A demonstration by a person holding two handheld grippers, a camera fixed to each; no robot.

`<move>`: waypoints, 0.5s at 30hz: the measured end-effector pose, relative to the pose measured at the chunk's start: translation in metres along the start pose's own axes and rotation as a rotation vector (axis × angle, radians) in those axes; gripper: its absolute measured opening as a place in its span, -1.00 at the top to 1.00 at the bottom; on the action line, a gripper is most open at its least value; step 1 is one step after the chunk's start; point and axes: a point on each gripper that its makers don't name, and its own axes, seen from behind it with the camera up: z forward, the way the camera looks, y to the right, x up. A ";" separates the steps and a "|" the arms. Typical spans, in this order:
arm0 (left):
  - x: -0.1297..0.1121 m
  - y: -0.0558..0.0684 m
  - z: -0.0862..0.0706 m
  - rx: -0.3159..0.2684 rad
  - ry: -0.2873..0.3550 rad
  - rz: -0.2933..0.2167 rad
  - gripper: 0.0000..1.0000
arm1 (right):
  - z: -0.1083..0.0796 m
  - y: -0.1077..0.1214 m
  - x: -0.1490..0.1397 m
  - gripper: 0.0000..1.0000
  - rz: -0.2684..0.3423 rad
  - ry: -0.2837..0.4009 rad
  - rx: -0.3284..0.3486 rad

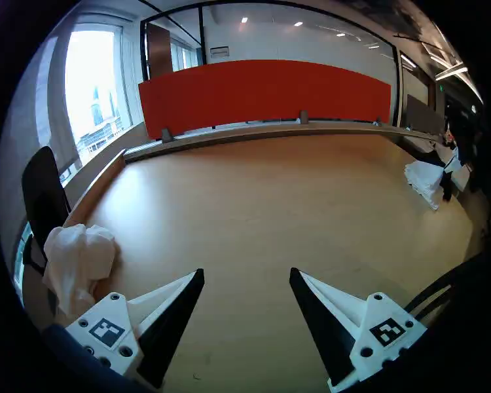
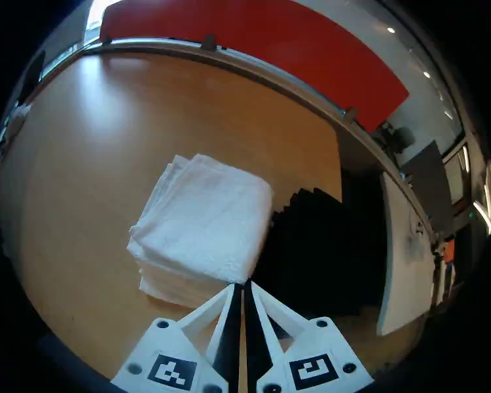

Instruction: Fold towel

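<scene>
A folded white towel stack (image 2: 203,223) lies on the wooden table (image 2: 114,131). My right gripper (image 2: 243,285) is shut, its tips just at the stack's near corner, and nothing shows between the fingers. In the left gripper view the same stack (image 1: 424,180) sits at the table's far right, with the other gripper (image 1: 450,171) dark and small beside it. A crumpled white towel (image 1: 76,259) lies heaped at the table's left edge. My left gripper (image 1: 245,271) hovers open over bare wood (image 1: 265,196), holding nothing.
A red divider panel (image 1: 265,92) runs along the table's far side. A black chair back (image 1: 41,193) stands behind the crumpled towel. A black shape (image 2: 311,249) lies right of the folded stack. A white surface (image 2: 402,262) sits beyond it.
</scene>
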 end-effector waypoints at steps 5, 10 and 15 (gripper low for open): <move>-0.001 0.000 -0.001 0.001 -0.001 0.003 -0.94 | 0.002 -0.001 -0.006 0.95 0.019 -0.010 0.001; -0.001 -0.001 -0.002 0.004 -0.001 0.004 -0.93 | 0.004 0.000 -0.011 0.95 0.027 -0.027 0.002; -0.001 -0.001 -0.003 0.008 -0.001 0.005 -0.94 | 0.007 -0.001 -0.020 0.95 0.034 -0.052 0.005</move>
